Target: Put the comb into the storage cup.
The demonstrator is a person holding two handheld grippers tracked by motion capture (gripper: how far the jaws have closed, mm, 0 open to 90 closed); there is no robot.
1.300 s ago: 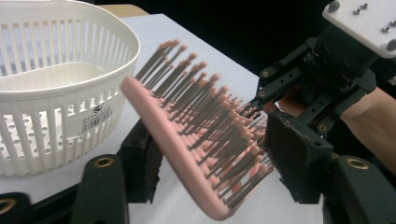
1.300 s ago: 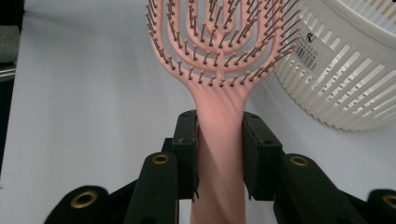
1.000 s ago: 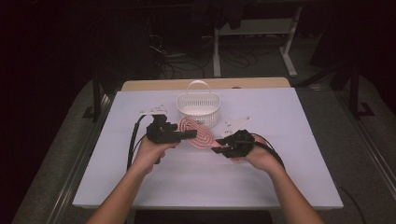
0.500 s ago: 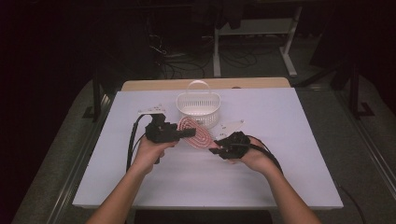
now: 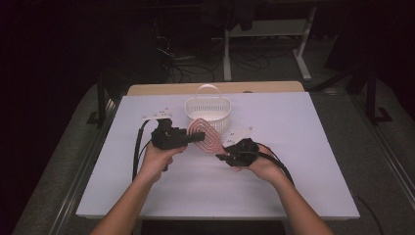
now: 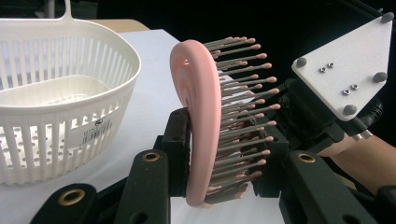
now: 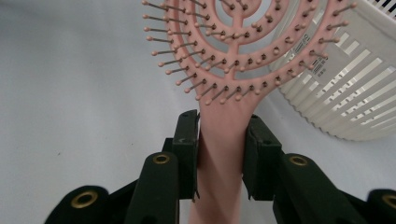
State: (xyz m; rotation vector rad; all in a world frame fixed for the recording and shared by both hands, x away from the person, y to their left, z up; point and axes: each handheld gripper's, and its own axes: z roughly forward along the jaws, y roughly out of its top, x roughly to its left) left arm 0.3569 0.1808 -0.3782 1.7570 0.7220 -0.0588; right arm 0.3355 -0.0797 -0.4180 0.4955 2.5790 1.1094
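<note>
Handover of pink hairbrush just before white basket: left tool just clamped across its head, right tool gripping handle; next, one releasing.

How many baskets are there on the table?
1. The white slotted basket stands near the far edge of the table, just behind the pink hairbrush that both grippers hold. Nothing seems to be hidden behind it.
</note>
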